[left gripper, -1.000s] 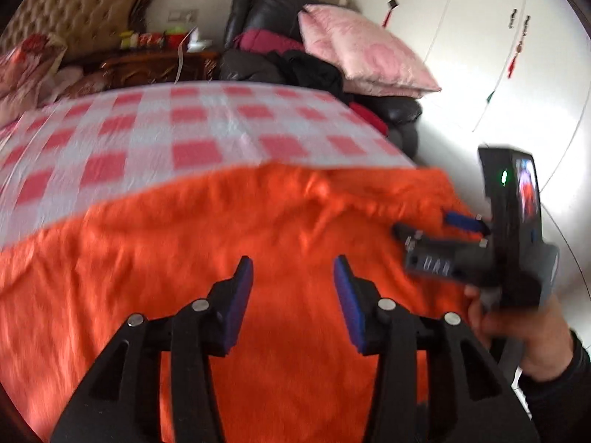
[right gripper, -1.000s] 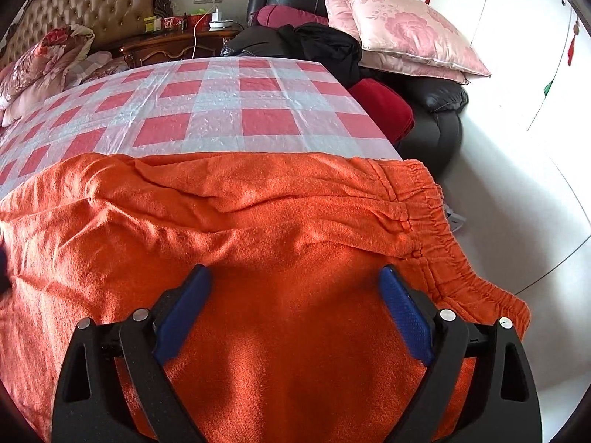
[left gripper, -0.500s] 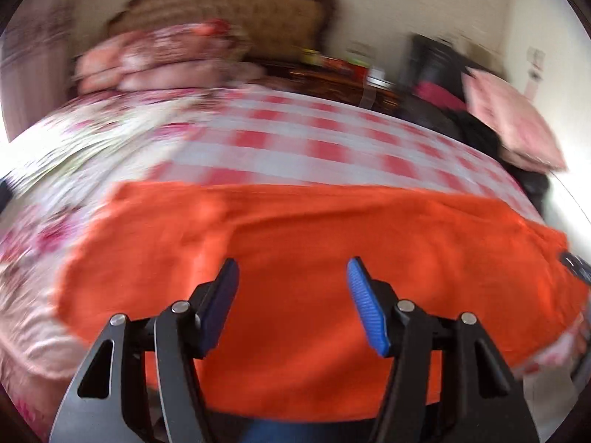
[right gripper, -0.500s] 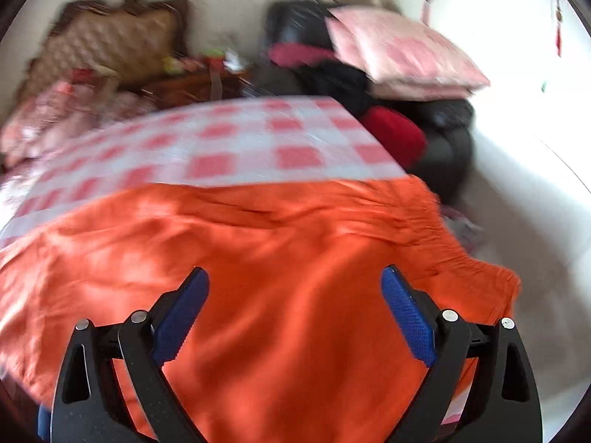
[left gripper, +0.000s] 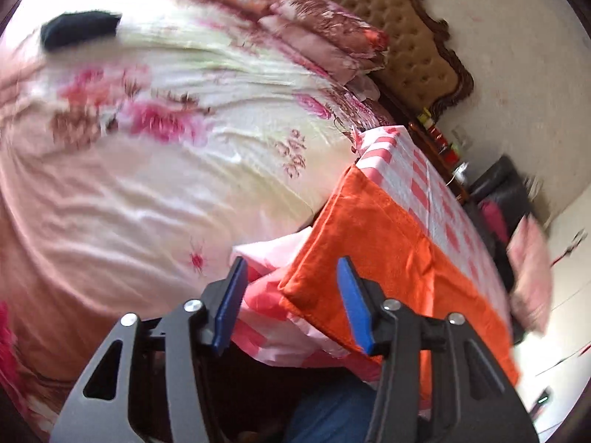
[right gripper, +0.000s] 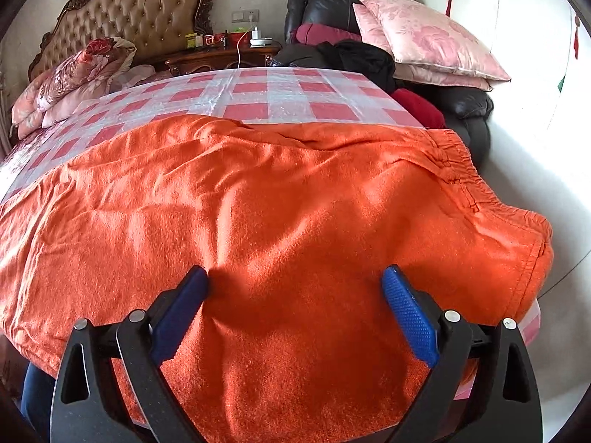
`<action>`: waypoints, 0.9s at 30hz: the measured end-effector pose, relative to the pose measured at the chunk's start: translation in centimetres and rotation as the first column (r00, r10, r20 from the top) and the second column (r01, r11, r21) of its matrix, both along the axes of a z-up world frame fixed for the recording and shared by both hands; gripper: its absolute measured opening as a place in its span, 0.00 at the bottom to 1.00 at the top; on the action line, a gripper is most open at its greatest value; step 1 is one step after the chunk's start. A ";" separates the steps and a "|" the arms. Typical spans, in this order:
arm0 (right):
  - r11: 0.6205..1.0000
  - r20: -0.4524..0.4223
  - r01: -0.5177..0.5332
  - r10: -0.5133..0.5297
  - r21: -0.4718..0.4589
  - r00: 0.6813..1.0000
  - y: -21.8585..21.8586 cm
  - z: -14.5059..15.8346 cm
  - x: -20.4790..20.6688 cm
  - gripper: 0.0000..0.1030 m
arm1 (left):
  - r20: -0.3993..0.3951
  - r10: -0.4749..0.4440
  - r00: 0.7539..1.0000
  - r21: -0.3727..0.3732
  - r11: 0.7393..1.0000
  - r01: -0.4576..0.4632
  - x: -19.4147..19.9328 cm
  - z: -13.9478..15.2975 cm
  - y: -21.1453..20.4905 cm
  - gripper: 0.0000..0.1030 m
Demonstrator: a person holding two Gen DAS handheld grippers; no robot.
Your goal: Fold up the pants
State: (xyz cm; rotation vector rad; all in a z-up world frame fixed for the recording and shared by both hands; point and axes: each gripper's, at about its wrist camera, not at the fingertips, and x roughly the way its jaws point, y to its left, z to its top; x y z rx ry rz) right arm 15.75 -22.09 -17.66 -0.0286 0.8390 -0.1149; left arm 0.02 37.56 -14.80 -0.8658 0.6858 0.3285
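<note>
Pants (right gripper: 280, 199) flat on checked cloth (right gripper: 258, 92); L gripper (left gripper: 291, 302) jaws just narrowing, apart at hem corner, R gripper (right gripper: 295, 313) jaws released.

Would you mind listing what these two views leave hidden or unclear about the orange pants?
- Left wrist view: the waistband of the pants is cut off at the right edge and blurred.
- Right wrist view: the leg ends run past the left edge.
- Right wrist view: the near hem is hidden behind the right hand-held gripper.
</note>
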 end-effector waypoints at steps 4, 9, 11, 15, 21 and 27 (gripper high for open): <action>1.000 -0.003 0.009 -0.009 -0.006 1.000 -0.3 0.1 0.1 0.89 | 0.090 0.006 0.996 -0.295 0.955 0.020 -0.6 -3.3 1.2 0.40; 0.999 -0.035 0.030 -0.031 -0.020 0.999 0.0 0.3 0.4 0.89 | 0.137 0.024 0.990 -0.459 0.888 0.042 -0.8 -5.7 1.9 0.41; 0.998 -0.040 0.042 -0.043 -0.039 0.998 0.5 0.6 0.4 0.89 | 0.188 -0.003 0.982 -0.501 0.860 0.099 -0.7 -5.8 1.6 0.41; 0.996 -0.021 0.047 -0.048 -0.080 0.999 1.1 0.6 -0.3 0.89 | 0.199 -0.032 0.979 -0.538 0.832 0.137 0.4 -6.2 1.2 0.16; 0.997 0.028 0.051 -0.049 -0.066 0.998 0.4 0.2 -0.8 0.89 | 0.138 -0.077 0.987 -0.418 0.899 0.129 1.4 -4.3 1.7 0.14; 0.997 0.014 0.020 -0.019 -0.075 1.000 2.1 0.3 0.4 0.89 | 0.124 -0.111 0.986 -0.293 0.946 0.143 2.9 -0.7 3.0 0.14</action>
